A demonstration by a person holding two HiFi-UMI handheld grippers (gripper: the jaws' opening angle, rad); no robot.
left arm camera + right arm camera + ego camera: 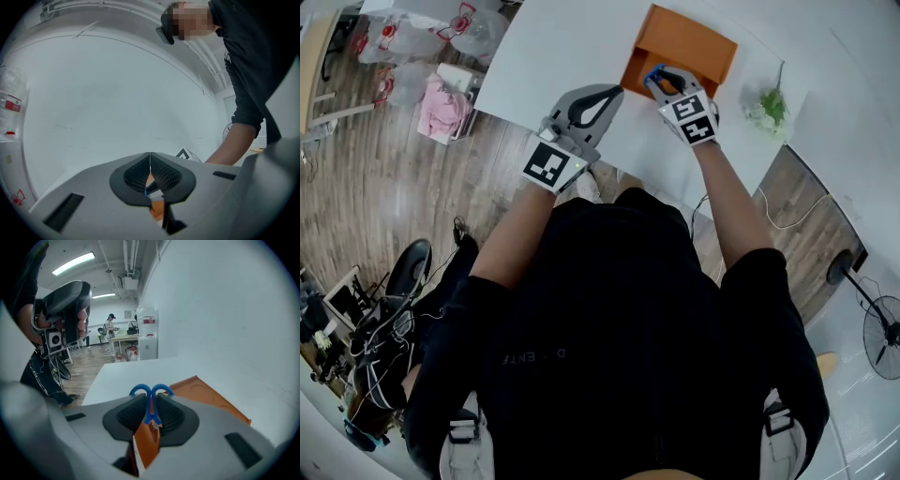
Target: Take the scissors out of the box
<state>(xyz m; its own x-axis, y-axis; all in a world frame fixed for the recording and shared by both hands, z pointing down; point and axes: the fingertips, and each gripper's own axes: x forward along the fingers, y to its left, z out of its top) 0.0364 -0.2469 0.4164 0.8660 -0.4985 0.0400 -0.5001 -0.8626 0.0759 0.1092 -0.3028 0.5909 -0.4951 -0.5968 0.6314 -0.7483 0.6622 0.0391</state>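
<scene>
1. Black shirt (609,309): yours, nearest the head camera, filling the lower frame. Both of your bare forearms reach up from it to the table.
2. Left gripper (614,92): held over the near edge of the white table (544,56), just left of the box. In its own view (150,161) the jaw tips are closed together with nothing between the pads. Orange and a little blue show through the gap beneath them.
3. Right gripper (661,82): held at the near rim of the box, tilted downward. In its own view (151,397) the pads are clamped on the scissors.
4. Scissors (150,406): blue handles, with the shank pinched between the right gripper's pads and both finger loops standing clear past the jaw tips. The blades are hidden behind the jaws. In the head view the blue loops (654,77) sit at the box's near edge.
5. Box (680,47): orange and open-topped, on the table beyond both grippers. Its wall shows behind the scissors (206,390).
6. Small green plant (769,105): on the table, right of the box and apart from it.
7. Wooden floor (356,187): to your left, below the table.
8. Standing fan (886,337): at the far right edge.
</scene>
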